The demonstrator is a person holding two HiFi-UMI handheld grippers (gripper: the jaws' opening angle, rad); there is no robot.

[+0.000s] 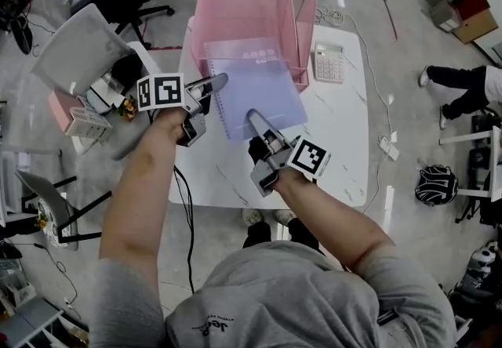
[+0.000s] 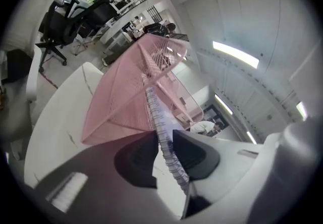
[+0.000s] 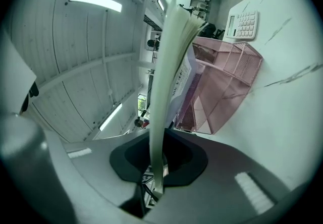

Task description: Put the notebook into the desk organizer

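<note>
Head view: left gripper and right gripper each have fingers clamped on the purple notebook, which is above the desk at the pink mesh organizer; a calculator sits just beside it.

desk organizer top open, mesh walls block sides | calculator just R of it | table front-R bare
</note>
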